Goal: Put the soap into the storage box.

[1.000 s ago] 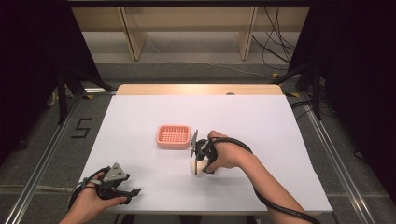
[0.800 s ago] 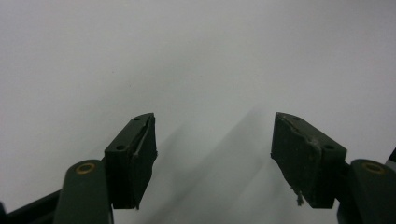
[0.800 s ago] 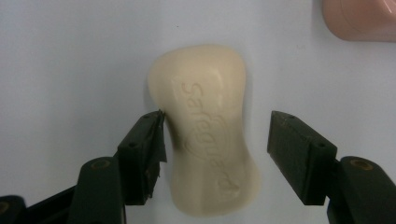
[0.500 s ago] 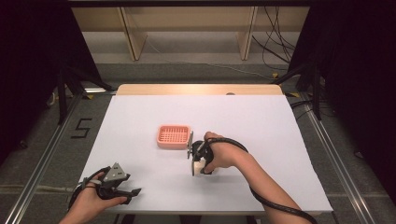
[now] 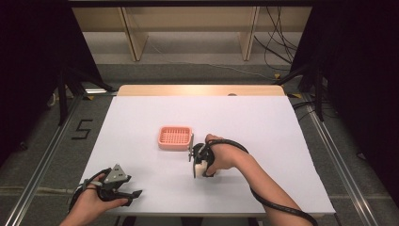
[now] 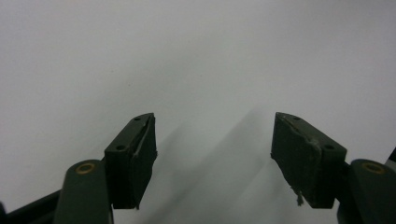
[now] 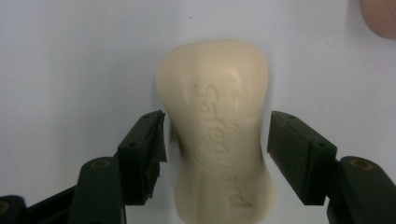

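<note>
White desk (image 5: 263,117) under me, dark room around it, pale shelving at the far end. My right gripper (image 7: 215,140) is down over the cream soap bar (image 7: 219,130), which lies flat on the desk near the middle, just to the near right of the pink soap dish (image 5: 175,137). My fingers (image 7: 144,154) are apart, one on each side of the bar, small gaps showing. My left gripper (image 6: 212,154) sits low at the near left corner, fingers wide apart over bare desk.
</note>
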Available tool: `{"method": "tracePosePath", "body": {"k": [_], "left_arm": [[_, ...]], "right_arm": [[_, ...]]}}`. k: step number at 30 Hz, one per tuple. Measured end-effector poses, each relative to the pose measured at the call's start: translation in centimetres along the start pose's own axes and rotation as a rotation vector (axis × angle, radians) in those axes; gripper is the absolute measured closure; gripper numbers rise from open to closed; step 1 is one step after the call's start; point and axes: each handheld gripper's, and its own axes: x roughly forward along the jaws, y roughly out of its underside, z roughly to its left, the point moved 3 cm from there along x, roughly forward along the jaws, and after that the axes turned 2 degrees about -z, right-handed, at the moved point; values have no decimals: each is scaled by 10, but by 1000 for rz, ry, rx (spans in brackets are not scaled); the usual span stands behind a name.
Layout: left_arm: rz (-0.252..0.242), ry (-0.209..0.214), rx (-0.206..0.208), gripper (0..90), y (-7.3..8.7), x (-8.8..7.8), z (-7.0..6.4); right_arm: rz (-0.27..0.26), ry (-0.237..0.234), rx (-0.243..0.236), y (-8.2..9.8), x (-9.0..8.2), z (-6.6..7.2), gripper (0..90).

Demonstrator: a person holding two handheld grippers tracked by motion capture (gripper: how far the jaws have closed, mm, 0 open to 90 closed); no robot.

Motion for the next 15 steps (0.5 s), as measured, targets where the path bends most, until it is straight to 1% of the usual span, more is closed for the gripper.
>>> {"method": "tracePosePath", "body": {"k": [1,2,3,4,7,8,9,10,11,12,13,14,15], "left_arm": [[0,0,0,308,0,0,0],[0,1,-2,308,0,0,0],[0,1,-2,308,0,0,0],[2,1,-1,309,0,0,0],[2,4,-12,308,0,1,-1],[2,5,-16,308,0,1,-1],[2,5,-16,309,0,1,-1],[2,1,-2,308,0,0,0],[2,1,-2,308,0,0,0],[4,2,-1,308,0,0,0],[4,2,-1,309,0,0,0],[4,2,0,309,0,0,0],[5,3,0,308,0,0,0]], "right_arm": [[0,0,0,0,0,0,375],[-8,-4,-19,1,1,-2,379],[1,-7,9,1,1,0,381],[34,-18,64,3,-1,4,384],[34,-21,67,3,0,4,389],[34,-26,80,3,1,6,399],[34,-26,80,3,1,6,399],[29,-27,74,3,2,5,412],[29,-27,74,3,2,5,412],[16,-20,44,3,3,2,437],[16,-20,44,3,3,2,437],[18,-19,79,4,3,4,445],[-18,-21,2,3,6,-2,454]]}}
